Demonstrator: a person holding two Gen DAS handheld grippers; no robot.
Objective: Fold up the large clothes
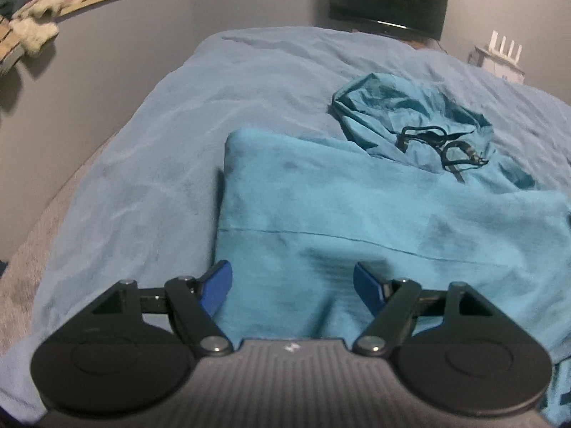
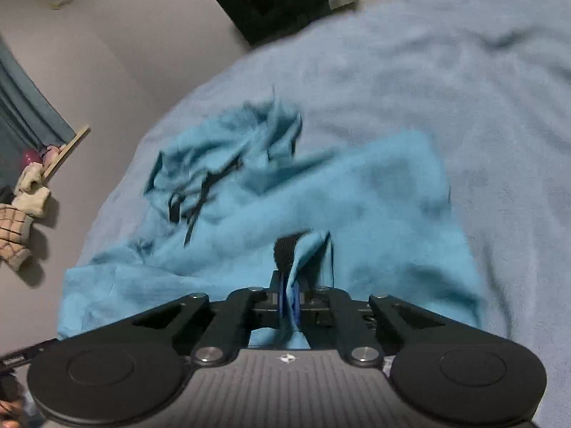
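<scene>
1. Hoodie (image 1: 357,214), teal, lies on the blue blanket (image 1: 142,178) of a bed, straight ahead of both grippers, its body partly folded.
2. Left gripper (image 1: 292,285) has its blue pads (image 1: 217,285) spread wide. Nothing is between them; they hover just above the near part of the hoodie, at its left edge, and I cannot tell whether they touch the cloth.
3. Right gripper (image 2: 289,299) is pressed together, pinching a fold of the hoodie's cloth (image 2: 307,260), which stands up in a ridge just past the fingertips. A dark ribbed patch (image 2: 285,249) shows beside that ridge.
4. Left view only: the hood (image 1: 403,114) lies crumpled beyond the folded body, ahead and to the right of the gripper, with the black drawstring (image 1: 439,142) looped on it. A seam (image 1: 321,233) runs across the body just ahead of the pads. A sharp folded corner (image 1: 235,139) sits ahead on the left. White posts (image 1: 503,46) stand past the bed's far right edge.
5. Right view only: the pinched cloth itself, and the hoodie's right edge (image 2: 449,192) resting on the blanket. This view is blurred, so the drawstring ahead on the left is only dark streaks.
6. Both views: a black screen (image 1: 389,0) past the far end of the bed, and a shelf with plush toys (image 1: 35,25) far left on the grey wall.
</scene>
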